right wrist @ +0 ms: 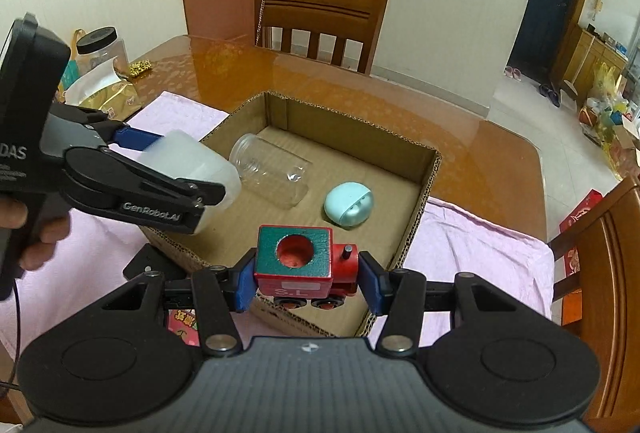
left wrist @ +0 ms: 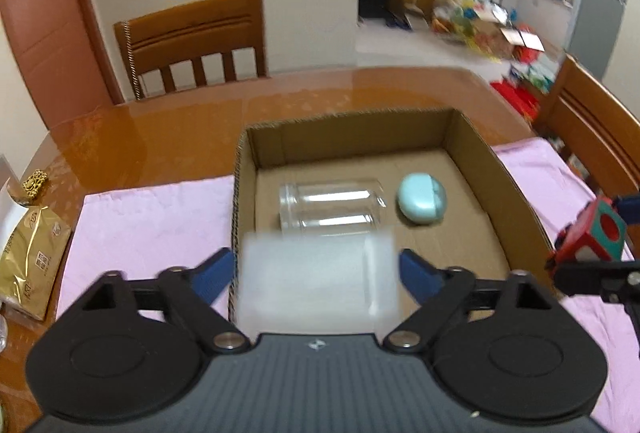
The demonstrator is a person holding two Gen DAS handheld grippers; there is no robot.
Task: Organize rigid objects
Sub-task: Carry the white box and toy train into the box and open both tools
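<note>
While both grippers are hovering over the open brown cardboard box [right wrist: 416, 193], each is carrying a load. The left gripper [left wrist: 318, 269] is clamping a translucent white plastic tub [left wrist: 320, 281] between its blue pads, held above the near-left corner of the box. The right gripper [right wrist: 308, 283] is gripping a red wooden toy locomotive with a green cab block [right wrist: 298, 259] just above the near wall of the box. A clear plastic jar [right wrist: 274, 177] is lying on its side on the box floor, and a pale blue egg-shaped case [right wrist: 349, 203] is sitting to its right, close by but apart.

Risks, judged from this view:
- The tub is blurring in the left wrist view, so it is probably moving; if it is released from this height it may land on the jar, which can roll and knock the blue case.
- The tub is overhanging the left wall; lowering it straight down could catch the rim and tip it onto the pink cloth [left wrist: 132, 229].
- The locomotive is hanging over the near wall; an early release could let its wheels strike the cardboard edge and send it outside.
- The two grippers are near each other, so simultaneous lowering could make them collide.
</note>
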